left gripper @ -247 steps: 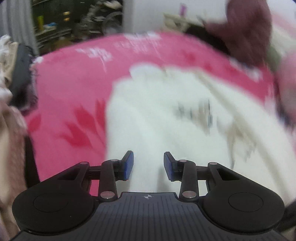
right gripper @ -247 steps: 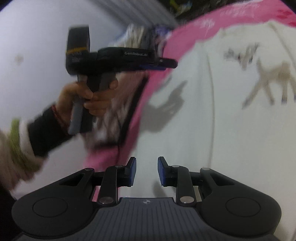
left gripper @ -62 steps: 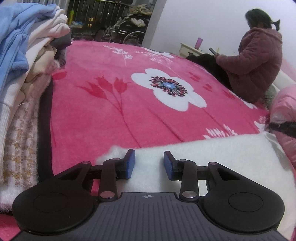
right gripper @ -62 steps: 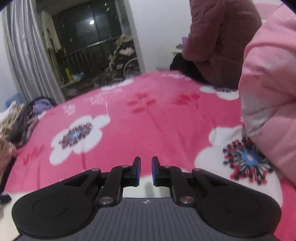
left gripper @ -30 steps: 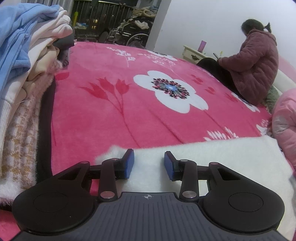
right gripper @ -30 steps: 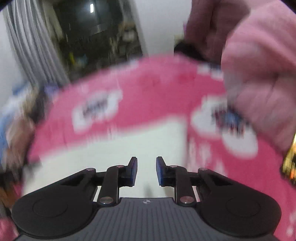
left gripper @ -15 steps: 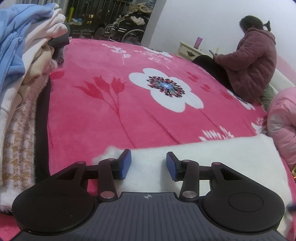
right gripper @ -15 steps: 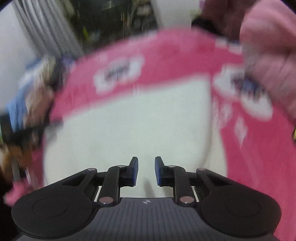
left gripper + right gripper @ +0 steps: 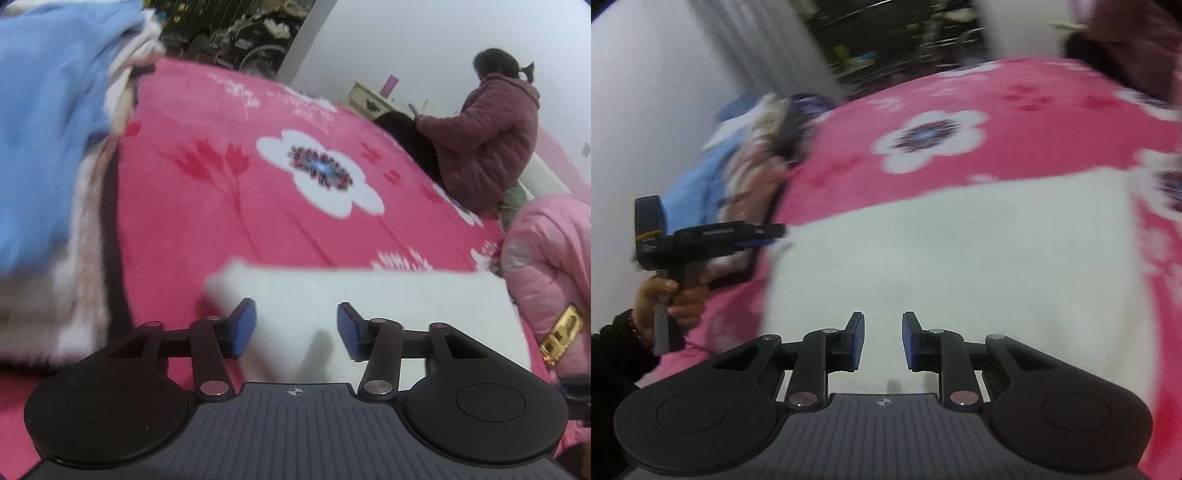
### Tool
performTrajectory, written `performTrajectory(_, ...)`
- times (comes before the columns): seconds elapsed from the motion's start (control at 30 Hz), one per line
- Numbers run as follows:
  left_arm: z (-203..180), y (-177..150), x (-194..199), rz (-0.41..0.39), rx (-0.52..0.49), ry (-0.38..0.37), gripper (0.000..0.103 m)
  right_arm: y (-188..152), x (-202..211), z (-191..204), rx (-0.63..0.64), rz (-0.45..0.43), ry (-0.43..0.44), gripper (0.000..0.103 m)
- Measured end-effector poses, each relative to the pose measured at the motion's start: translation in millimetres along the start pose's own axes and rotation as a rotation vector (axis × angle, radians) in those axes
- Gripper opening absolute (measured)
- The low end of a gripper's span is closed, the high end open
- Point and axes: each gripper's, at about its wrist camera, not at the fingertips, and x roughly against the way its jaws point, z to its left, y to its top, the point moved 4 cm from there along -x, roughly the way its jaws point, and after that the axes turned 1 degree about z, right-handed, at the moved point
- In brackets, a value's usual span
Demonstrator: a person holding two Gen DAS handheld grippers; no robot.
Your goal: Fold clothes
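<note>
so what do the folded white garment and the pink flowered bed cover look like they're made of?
Folded white garment: looks like thick fleece or plush knit, matte; its edges are soft and fuzzy and the surface shows no weave, though blur limits that. Pink flowered bed cover: likely plush fleece blanket, matte with a slight nap; the printed flowers have soft outlines, and faint creases run across it.

Black gripper (image 9: 296,328), blue-padded jaws, black sleeve (image 9: 613,354)

Left gripper (image 9: 296,329) jaws just widening, nothing between; right gripper (image 9: 883,341) jaws narrowly parted.
</note>
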Motion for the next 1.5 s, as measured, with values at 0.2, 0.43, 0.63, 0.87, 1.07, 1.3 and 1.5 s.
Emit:
performTrajectory(0.2, 14.2, -36.2, 16.7, 0.107, 0.077, -0.021, 0.051, -1.6, -66.8, 47.4, 0.135, 0.123, 0.154, 0.026)
performTrajectory(0.43, 23.7, -68.4, 1.3, 0.291, 0.223, -0.203, 0.056, -28.6, -100.8, 72.6, 0.233, 0.197, 0.175, 0.036)
performTrajectory(0.63, 29.9, -69.9, -9.9, 0.318, 0.309, -0.258, 0.060, -23.2, -97.5, 72.4, 0.199, 0.177, 0.177, 0.038)
performTrajectory(0.87, 34.8, -81.2, -15.9, 0.397, 0.428, -0.380, 0.063, -28.1, -103.1, 89.6, 0.309, 0.173, 0.150, 0.059)
performTrajectory(1.07, 25.3, -76.4, -16.8, 0.400, 0.523, -0.483, 0.065, -31.1, -107.5, 98.5, 0.347, 0.179, 0.122, 0.066)
performTrajectory(1.3, 21.7, -74.6, -16.0, 0.409, 0.535, -0.480, 0.068, -32.4, -111.7, 105.3, 0.359, 0.180, 0.095, 0.073)
performTrajectory(1.5, 19.5, -74.4, -17.7, 0.413, 0.575, -0.495, 0.070, -35.5, -119.7, 116.0, 0.408, 0.177, 0.010, 0.073)
